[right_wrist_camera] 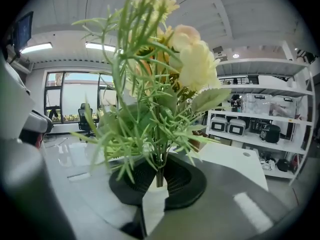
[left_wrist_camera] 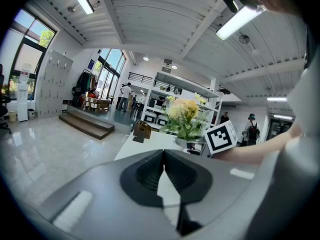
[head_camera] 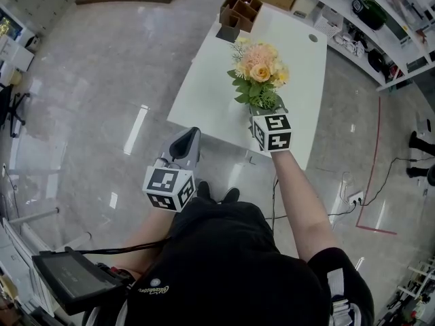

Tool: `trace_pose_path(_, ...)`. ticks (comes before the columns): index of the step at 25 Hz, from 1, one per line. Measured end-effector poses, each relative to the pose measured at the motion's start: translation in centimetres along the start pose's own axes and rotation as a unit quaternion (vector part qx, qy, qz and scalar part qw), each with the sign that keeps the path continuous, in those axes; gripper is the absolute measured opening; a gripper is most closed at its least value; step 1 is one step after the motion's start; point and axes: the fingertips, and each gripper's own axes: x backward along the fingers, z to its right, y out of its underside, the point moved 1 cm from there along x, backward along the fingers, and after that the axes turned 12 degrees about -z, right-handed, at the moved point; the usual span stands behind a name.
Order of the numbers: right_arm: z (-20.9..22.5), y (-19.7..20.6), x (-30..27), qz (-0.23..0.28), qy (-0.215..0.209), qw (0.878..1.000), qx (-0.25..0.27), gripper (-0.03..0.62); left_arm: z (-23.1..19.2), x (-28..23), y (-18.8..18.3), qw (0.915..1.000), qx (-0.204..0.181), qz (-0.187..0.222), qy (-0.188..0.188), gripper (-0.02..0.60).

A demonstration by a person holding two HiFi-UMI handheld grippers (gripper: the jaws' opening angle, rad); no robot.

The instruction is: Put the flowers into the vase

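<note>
While the flowers (head_camera: 258,70) half hide the right tool (right_wrist_camera: 159,176) clamping their stems, the left tool (left_wrist_camera: 163,156) is closed.

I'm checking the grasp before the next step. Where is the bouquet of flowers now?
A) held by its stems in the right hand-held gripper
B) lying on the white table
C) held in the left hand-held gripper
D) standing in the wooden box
A: in the right gripper view the stems of the bouquet sit pinched between the jaws of the right hand-held gripper.
</note>
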Motion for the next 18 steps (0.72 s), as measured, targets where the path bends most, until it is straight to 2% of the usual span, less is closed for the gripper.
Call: trace_pose_path(18, 0.02, 0.20, -0.18, -0.044, -0.008, 0.999, 0.007, 0.060, -0.47, 0.65, 0.07, 1.0000, 0.004, 0.005, 0.001, 0.008)
